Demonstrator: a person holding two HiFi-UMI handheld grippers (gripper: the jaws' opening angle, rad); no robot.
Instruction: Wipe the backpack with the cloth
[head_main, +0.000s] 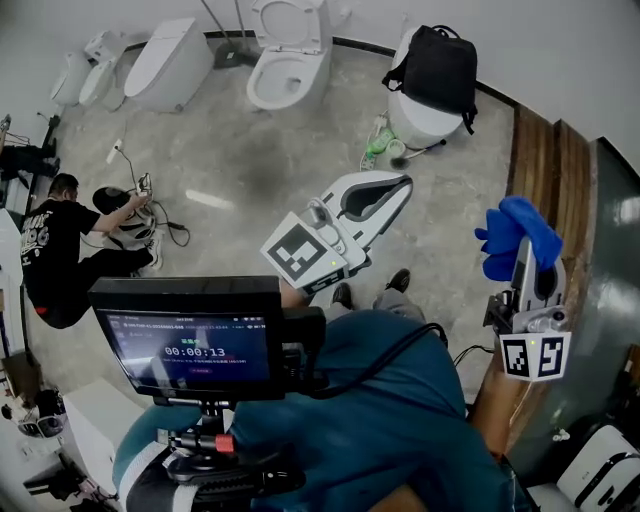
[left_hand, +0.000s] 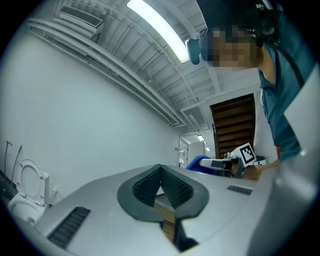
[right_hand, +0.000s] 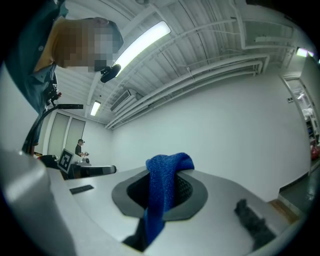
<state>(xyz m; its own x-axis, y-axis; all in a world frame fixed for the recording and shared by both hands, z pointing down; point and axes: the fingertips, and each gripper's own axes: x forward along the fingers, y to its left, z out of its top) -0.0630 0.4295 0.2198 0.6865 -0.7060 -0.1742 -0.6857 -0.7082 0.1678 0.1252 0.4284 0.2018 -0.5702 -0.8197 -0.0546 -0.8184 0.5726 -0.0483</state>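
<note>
The black backpack (head_main: 437, 68) rests on top of a white toilet (head_main: 415, 122) at the far right of the room, well beyond both grippers. My right gripper (head_main: 524, 243) is raised at the right, shut on a blue cloth (head_main: 514, 234). In the right gripper view the blue cloth (right_hand: 163, 192) drapes over and between the jaws of the right gripper (right_hand: 168, 175). My left gripper (head_main: 404, 183) is held in the middle, pointing toward the backpack. In its own view the left gripper (left_hand: 160, 170) has its jaw tips together and holds nothing.
Several more toilets (head_main: 287, 58) stand along the far wall. A person (head_main: 62, 250) crouches on the floor at the left among cables. Green bottles (head_main: 377, 146) sit beside the backpack's toilet. Wooden stairs (head_main: 545, 175) run down the right side. A monitor (head_main: 190, 345) hangs in front of my chest.
</note>
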